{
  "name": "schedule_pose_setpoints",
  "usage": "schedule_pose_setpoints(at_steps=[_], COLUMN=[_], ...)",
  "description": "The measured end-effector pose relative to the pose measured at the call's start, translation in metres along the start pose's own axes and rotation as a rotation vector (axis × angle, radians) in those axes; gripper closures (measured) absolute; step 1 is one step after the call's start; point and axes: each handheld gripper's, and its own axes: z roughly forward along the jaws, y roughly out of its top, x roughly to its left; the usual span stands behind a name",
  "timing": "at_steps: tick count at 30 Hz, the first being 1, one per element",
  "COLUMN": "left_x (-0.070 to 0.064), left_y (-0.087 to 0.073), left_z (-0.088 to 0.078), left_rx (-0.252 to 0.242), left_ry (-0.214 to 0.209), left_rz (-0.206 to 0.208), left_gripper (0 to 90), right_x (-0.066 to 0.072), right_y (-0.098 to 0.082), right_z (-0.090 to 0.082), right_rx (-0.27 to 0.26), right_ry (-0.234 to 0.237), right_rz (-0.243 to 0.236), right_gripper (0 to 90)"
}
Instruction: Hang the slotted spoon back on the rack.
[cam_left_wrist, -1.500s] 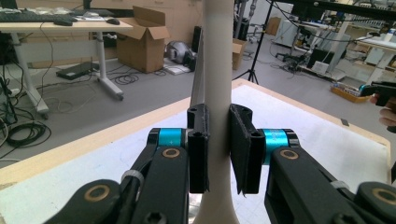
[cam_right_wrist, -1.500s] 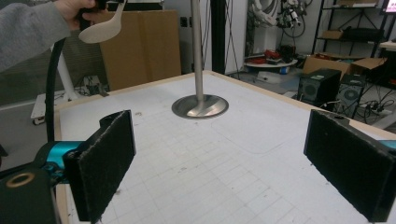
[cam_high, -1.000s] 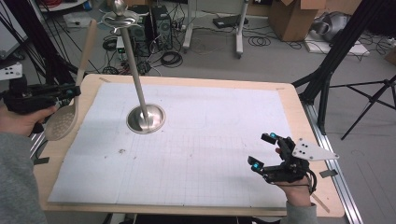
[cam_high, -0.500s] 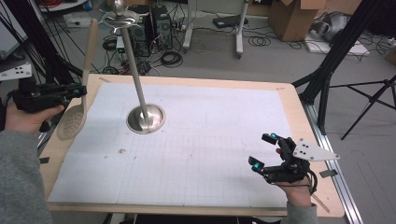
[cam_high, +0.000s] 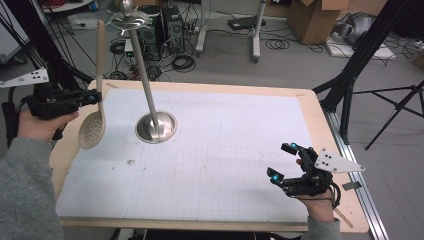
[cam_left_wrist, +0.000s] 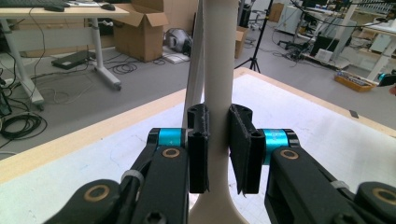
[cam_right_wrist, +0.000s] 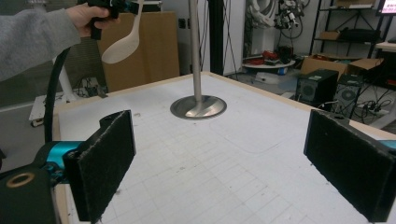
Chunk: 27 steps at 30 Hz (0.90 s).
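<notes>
**Slotted spoon held upright beside the hanging stand**

The left tool (cam_high: 92, 96) was clamped on the handle of a pale slotted spoon (cam_high: 95, 107), its two black pads pressing the shaft from either side in the left gripper view. The spoon (cam_left_wrist: 217, 70) hung in the air above the left edge of the worktop (cam_high: 320, 120), just left of the metal stand (cam_high: 150, 95) and apart from it. The right tool (cam_high: 292, 165) rested near the worktop's right front corner with its jaws wide apart and nothing between them, well away from the spoon.

The likely risk lay in the grip itself: the pads held a smooth, narrow handle not far above the bowl, with most of the handle's length rising free above them. A quick swing could probably let the spoon pivot between the pads or slide down. If the spoon was meant for the hooks at the stand's top (cam_high: 129, 20), its handle tip could also knock the leaning pole on the way and rock the round base (cam_high: 156, 127).

The spoon's long axis stood close to vertical, tilted only slightly. Its perforated bowl (cam_high: 91, 131) pointed down toward the worktop edge and the handle end pointed up, reaching nearly as high in the picture as the stand's top.
</notes>
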Motion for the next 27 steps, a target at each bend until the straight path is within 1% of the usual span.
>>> schedule_pose_setpoints(at_steps=[7,10,12,13,17,21,22,23,27], left_x=[-0.001,-0.001,-0.001,-0.001,-0.002,-0.002,-0.002,-0.002,-0.002], left_y=[-0.001,-0.001,-0.002,-0.002,-0.002,-0.002,-0.001,-0.001,0.0], left_z=[0.009,0.012,0.016,0.017,0.022,0.026,0.028,0.029,0.033], left_rx=[0.003,0.004,0.003,0.005,0.008,0.01,0.012,0.014,0.02], left_ry=[0.002,0.005,0.004,0.001,0.008,0.012,0.012,0.016,0.017], left_rz=[0.001,0.001,-0.004,-0.007,-0.007,-0.009,-0.009,-0.006,-0.011], left_gripper=[77.7,77.7,77.7,77.7,77.7,77.7,77.7,77.7,77.6], right_x=[0.001,0.001,0.0,0.001,0.001,0.002,0.001,0.001,0.002], right_y=[0.0,0.0,0.0,0.0,0.001,0.001,0.001,0.001,0.001], right_z=[0.001,0.0,0.0,0.0,-0.001,-0.003,-0.003,-0.003,-0.004], right_rx=[0.007,0.005,0.002,0.0,-0.003,-0.003,-0.006,-0.003,-0.003], right_ry=[0.004,0.001,0.0,0.001,0.001,0.0,-0.002,-0.004,-0.006], right_rz=[0.001,0.007,0.0,0.005,-0.004,0.003,-0.008,0.001,0.004], right_gripper=[7.9,7.9,7.9,7.9,7.9,7.9,7.9,7.9,7.9])
